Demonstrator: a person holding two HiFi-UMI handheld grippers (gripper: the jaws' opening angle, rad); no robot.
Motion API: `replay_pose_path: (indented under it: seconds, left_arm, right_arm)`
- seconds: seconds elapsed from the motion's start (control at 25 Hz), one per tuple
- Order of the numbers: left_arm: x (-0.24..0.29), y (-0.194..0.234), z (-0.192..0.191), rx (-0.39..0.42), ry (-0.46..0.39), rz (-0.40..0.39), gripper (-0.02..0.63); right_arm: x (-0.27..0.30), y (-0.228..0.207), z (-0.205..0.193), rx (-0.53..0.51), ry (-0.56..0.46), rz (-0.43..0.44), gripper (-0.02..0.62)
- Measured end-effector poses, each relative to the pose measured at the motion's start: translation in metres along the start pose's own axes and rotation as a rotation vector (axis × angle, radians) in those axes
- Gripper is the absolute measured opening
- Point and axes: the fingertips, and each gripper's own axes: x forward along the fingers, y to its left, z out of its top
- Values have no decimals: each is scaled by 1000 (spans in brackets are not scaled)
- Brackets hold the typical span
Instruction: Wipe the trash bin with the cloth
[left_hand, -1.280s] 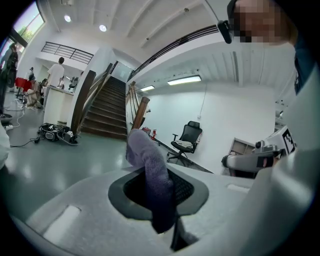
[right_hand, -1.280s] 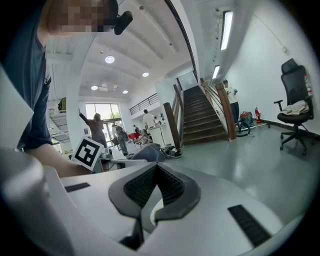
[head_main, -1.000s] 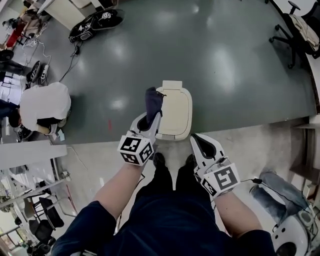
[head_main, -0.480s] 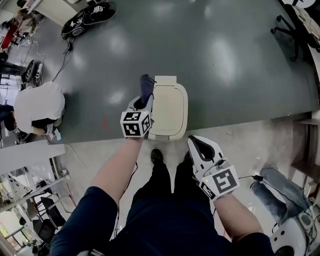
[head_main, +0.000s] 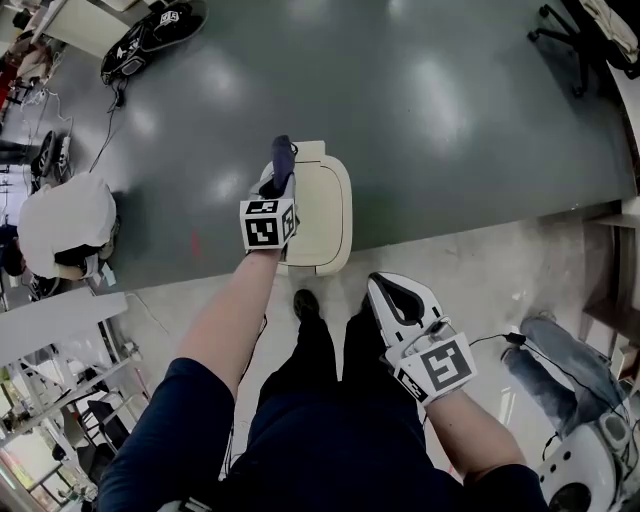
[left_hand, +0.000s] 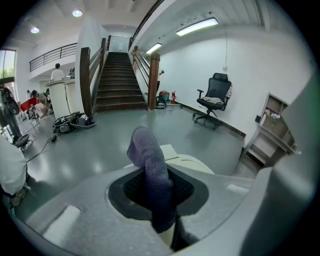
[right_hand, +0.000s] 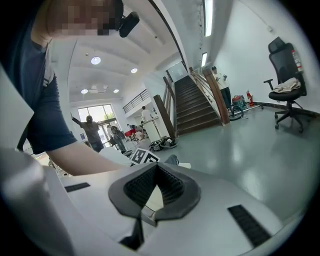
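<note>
The left gripper (head_main: 276, 190) clamps a dark purple cloth (head_main: 284, 158) at the left edge of the cream trash bin (head_main: 326, 215). The right gripper (head_main: 392, 289), jaws together, hangs empty near the person's leg (head_main: 365, 368).

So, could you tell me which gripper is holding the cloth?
The left gripper, shut on the purple cloth at the trash bin; the right gripper holds nothing.

Premises present as a large open-plan office or laboratory hall: polished grey-green resin floor (head_main: 450, 120), wide dark staircase with wooden posts (left_hand: 119, 82) rising beside a railed mezzanine (left_hand: 50, 54), black swivel office chair (left_hand: 216, 95), long ceiling strip light (left_hand: 196, 26), and black equipment with trailing cables (head_main: 150, 35) on the floor.
</note>
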Motion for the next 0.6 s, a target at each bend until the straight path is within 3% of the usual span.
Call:
replay_pose_path:
  seconds: [0.6]
  left_arm:
    - [34, -121, 11, 98, -3, -142, 54]
  right_arm:
    - [-47, -28, -16, 30, 10, -53, 5]
